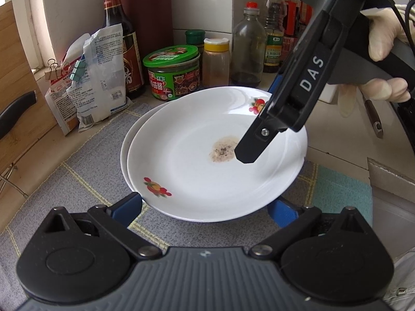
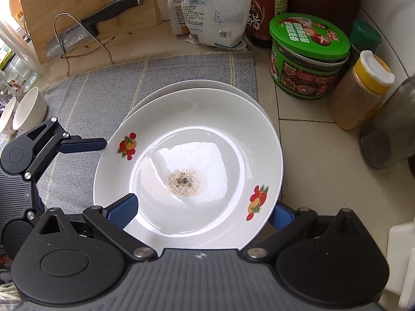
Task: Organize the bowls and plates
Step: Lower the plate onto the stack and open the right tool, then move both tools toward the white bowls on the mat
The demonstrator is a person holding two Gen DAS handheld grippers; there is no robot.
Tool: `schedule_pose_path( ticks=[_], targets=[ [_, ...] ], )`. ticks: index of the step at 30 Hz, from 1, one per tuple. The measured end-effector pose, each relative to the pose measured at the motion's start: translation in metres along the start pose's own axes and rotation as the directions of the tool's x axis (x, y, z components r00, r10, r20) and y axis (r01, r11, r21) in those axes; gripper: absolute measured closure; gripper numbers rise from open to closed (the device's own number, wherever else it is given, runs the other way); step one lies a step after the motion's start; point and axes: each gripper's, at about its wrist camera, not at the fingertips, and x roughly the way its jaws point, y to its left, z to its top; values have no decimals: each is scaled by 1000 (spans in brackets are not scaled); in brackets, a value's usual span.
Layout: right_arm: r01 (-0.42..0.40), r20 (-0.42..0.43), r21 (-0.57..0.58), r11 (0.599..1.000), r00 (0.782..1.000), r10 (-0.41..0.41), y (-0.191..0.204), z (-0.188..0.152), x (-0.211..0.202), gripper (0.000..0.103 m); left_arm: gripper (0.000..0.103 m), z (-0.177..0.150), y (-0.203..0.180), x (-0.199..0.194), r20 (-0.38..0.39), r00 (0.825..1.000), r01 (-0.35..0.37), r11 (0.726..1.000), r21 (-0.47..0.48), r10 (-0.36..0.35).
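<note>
Straddling the top plate (image 2: 186, 160), right gripper (image 2: 205, 212) open, rim between its fingers. Left gripper (image 1: 207, 207) open too. Glazed, slippery, breakable; pinch the rim.

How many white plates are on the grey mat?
2. The top plate, with a food stain, lies on the lower plate, whose rim shows behind it. More could be hidden underneath.
</note>
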Motion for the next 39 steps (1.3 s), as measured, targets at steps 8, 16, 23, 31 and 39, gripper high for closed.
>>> schedule_pose_path(
  ticks=[8, 16, 23, 31, 39],
  targets=[
    [41, -5, 8, 999, 999, -41, 1, 0, 3, 0, 1, 1, 1, 0, 15, 1000, 9, 1000, -9, -9],
    [29, 19, 30, 999, 999, -30, -5, -5, 3, 0, 1, 2, 1, -7, 94, 994, -48, 998, -28, 50],
    [149, 162, -63, 987, 977, -137, 7, -12, -16, 0, 1, 7, -11, -37, 230, 947, -218, 975, -48, 223],
    [196, 336, -70, 978, 928, -162, 19, -17, -42, 0, 1, 12, -7, -62, 221, 939, -218, 952, -213, 264],
    [174, 414, 37, 984, 893, -173, 47, -52, -43, 0, 1, -21, -17, -90, 191, 902, -321, 897, -304, 388]
  ],
)
